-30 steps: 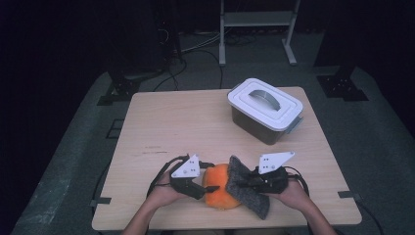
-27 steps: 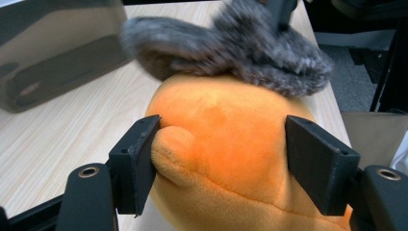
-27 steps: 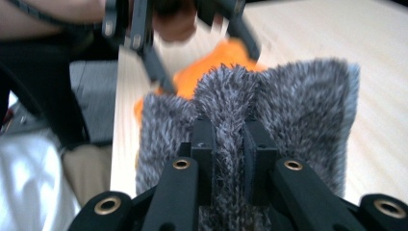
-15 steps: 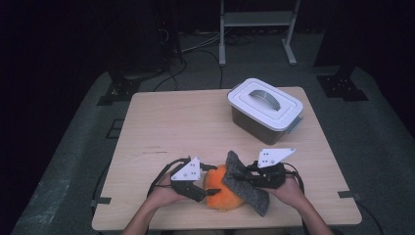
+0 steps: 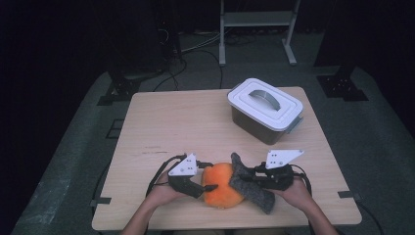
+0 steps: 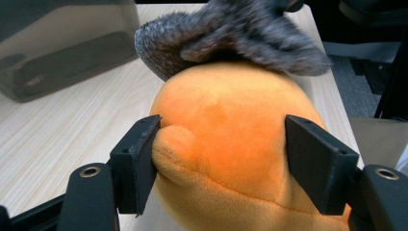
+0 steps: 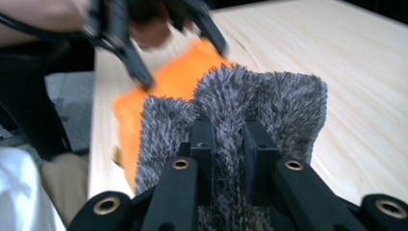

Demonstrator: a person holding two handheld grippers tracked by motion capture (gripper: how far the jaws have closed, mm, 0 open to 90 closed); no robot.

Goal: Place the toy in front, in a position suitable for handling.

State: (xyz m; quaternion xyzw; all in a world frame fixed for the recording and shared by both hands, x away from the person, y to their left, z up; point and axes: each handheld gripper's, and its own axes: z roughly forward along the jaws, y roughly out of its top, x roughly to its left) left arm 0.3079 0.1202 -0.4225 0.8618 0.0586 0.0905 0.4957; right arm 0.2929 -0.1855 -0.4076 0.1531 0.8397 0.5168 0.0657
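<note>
An orange plush ball (image 5: 220, 193) lies near the front edge of the wooden table (image 5: 195, 127). My left gripper (image 5: 209, 183) comes at it from the left. In the left gripper view this gripper (image 6: 223, 125) is shut on the plush (image 6: 231, 120), both pads pressing into its sides. A grey furry cloth (image 5: 250, 188) drapes against the ball's right side and top. My right gripper (image 5: 247, 178) holds the cloth from the right. In the right gripper view this gripper (image 7: 228, 127) is shut on a fold of the grey cloth (image 7: 284, 106), with the orange plush (image 7: 168, 82) behind it.
A dark plastic box with a white handled lid (image 5: 264, 105) stands at the back right of the table; its dark wall (image 6: 57, 43) appears in the left gripper view. Bare wood spreads across the left and middle. A metal stand (image 5: 257, 19) and cables sit on the floor beyond.
The grey cloth's upper end has shifted slightly left over the plush ball. Both hands stay almost where they were.
</note>
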